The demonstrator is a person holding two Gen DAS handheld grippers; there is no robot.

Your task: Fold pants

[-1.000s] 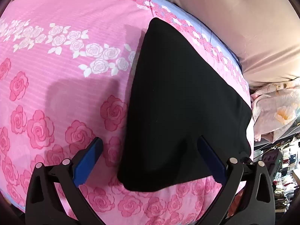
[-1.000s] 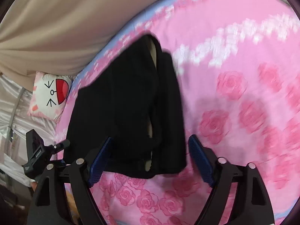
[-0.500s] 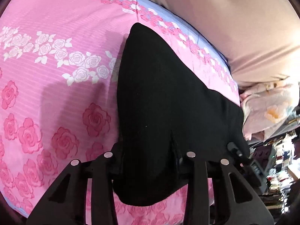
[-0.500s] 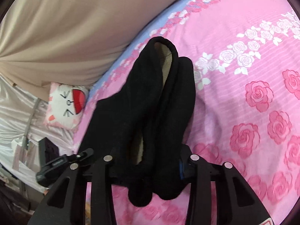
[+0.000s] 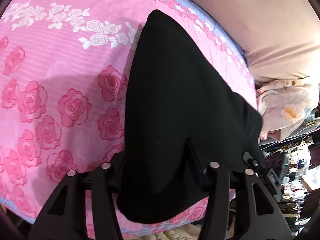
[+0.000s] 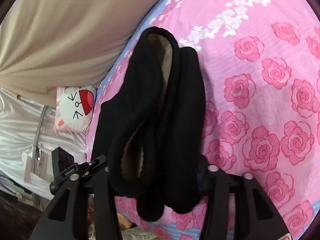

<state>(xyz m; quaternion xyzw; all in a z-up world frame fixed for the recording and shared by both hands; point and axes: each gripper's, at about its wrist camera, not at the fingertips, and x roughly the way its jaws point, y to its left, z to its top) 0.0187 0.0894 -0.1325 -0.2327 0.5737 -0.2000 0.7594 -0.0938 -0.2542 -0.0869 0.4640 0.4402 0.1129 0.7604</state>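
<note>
a: item one, left gripper?
b: black frame, jaws drawn in tight on the near edge of the pants; cloth bunches between the fingers and spills past them toward the camera.

a: item two, right gripper?
b: same build, clamped on the other near end of the pants; two thick black rolls hang over the jaws.

a: the pants themselves?
b: black, matte, heavy knit; tan fleecy lining shows in the open folds in the right wrist view. they lie lengthwise away from both grippers on the bedsheet, narrowing to a rounded far tip.

a: surroundings?
b: sheet pink, printed with roses, blue border. beige curtain behind. cat-face cushion left of the bed.
</note>
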